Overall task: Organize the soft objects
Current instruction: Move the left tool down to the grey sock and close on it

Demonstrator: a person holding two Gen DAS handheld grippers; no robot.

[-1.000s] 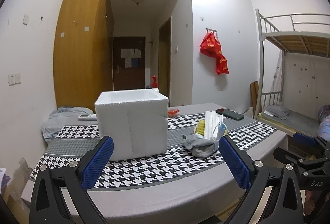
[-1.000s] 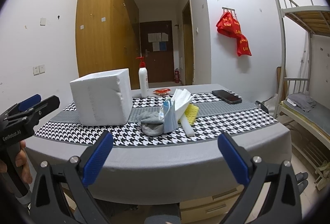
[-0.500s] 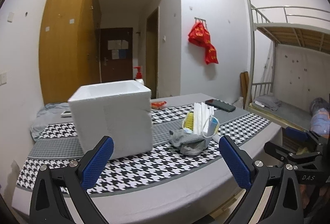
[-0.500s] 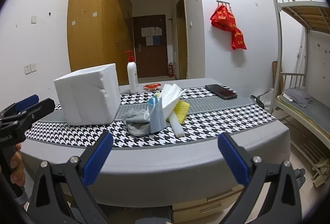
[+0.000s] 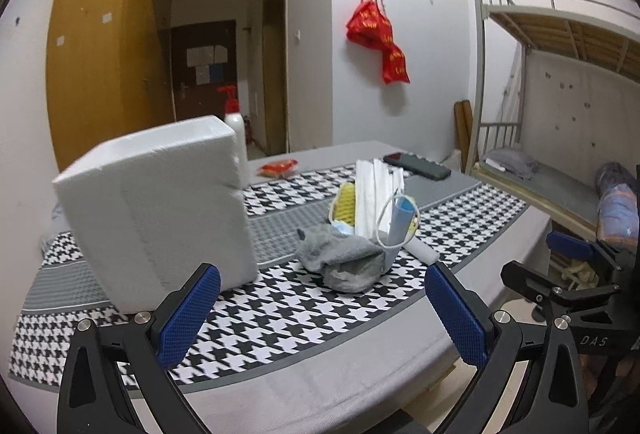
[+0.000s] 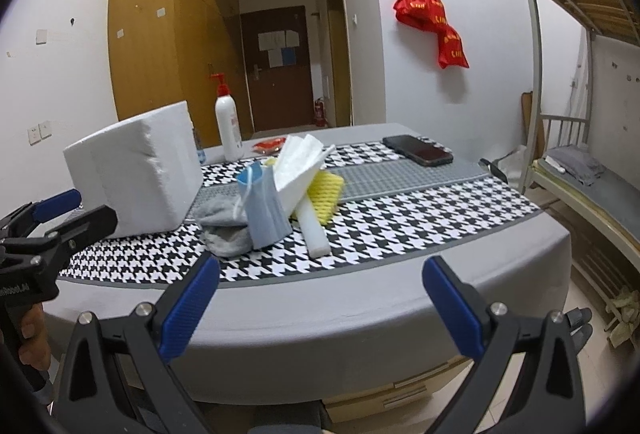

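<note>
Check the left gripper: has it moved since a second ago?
Yes. In its own view the foam box now looms larger and tilted, so the left gripper, open, has come closer to the table and rolled.

Past my claws I see a table [image 6: 360, 314] under a houndstooth cloth [image 6: 420, 218]. A phone [image 6: 418, 150] lies near its far right edge, a pump bottle [image 6: 228, 126] stands at the back, a red packet [image 6: 269, 144] just beside it. Red bags [image 6: 432, 20] hang on the wall; a bunk bed [image 6: 580, 74] stands right.
</note>
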